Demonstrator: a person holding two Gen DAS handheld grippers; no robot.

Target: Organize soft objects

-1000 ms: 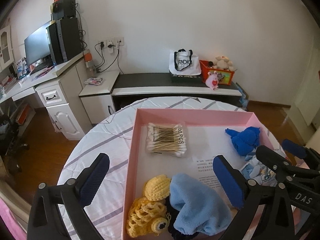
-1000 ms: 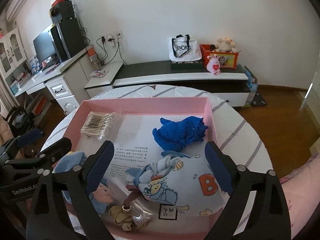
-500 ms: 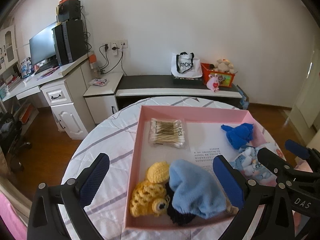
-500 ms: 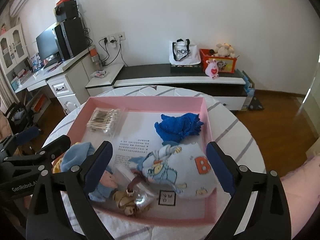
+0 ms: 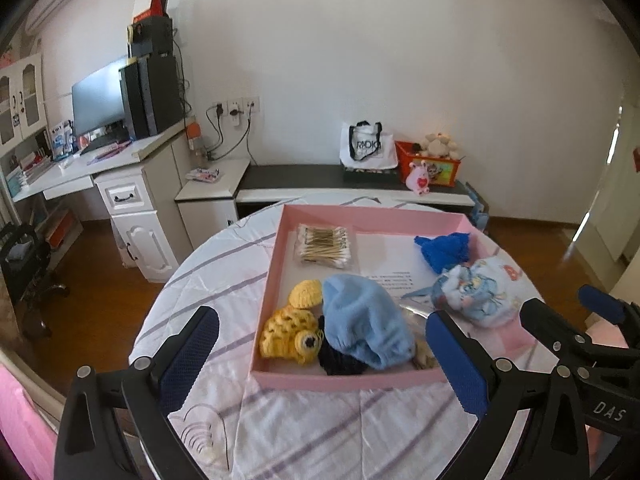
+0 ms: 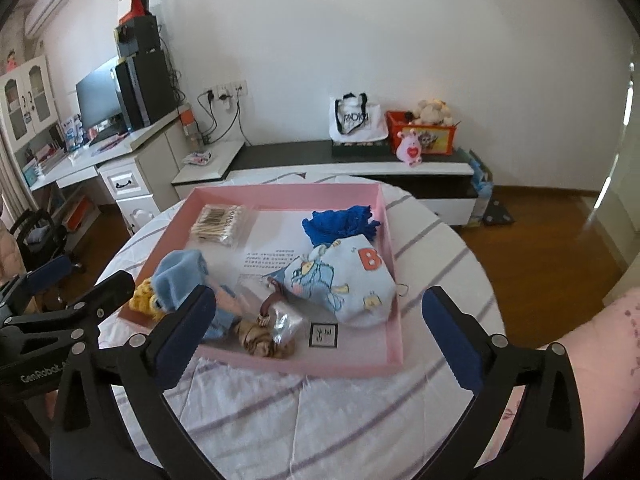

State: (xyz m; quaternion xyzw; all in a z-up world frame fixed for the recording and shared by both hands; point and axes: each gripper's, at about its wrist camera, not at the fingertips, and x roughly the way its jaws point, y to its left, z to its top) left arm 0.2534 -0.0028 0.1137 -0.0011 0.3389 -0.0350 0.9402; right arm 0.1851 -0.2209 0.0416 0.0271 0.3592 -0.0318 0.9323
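A pink tray point(image 5: 348, 380) point(image 6: 304, 364) sits on the round table. It holds a light blue fleece piece point(image 5: 364, 320) point(image 6: 180, 280), a yellow crochet toy point(image 5: 288, 334), a dark blue knit cloth point(image 5: 444, 250) point(image 6: 340, 226), a cartoon-print pouch point(image 5: 476, 292) point(image 6: 348, 280) and a brown scrunchie point(image 6: 260, 338). My left gripper point(image 5: 321, 316) hangs open in front of the tray's near left corner, holding nothing. My right gripper point(image 6: 318, 292) hovers before the near right side; its jaws are opening with nothing between them.
A pack of cotton swabs point(image 5: 324, 244) and a printed sheet lie in the tray. The striped tablecloth point(image 5: 304, 432) covers the table. A desk with a monitor point(image 5: 100, 104) stands left, a low cabinet point(image 5: 344, 188) behind. A pink sleeve point(image 6: 600, 344) shows at right.
Both grippers have drawn back and risen from over the tray, so the whole tray and the table's near edge now show. The right jaws stand slightly wider.
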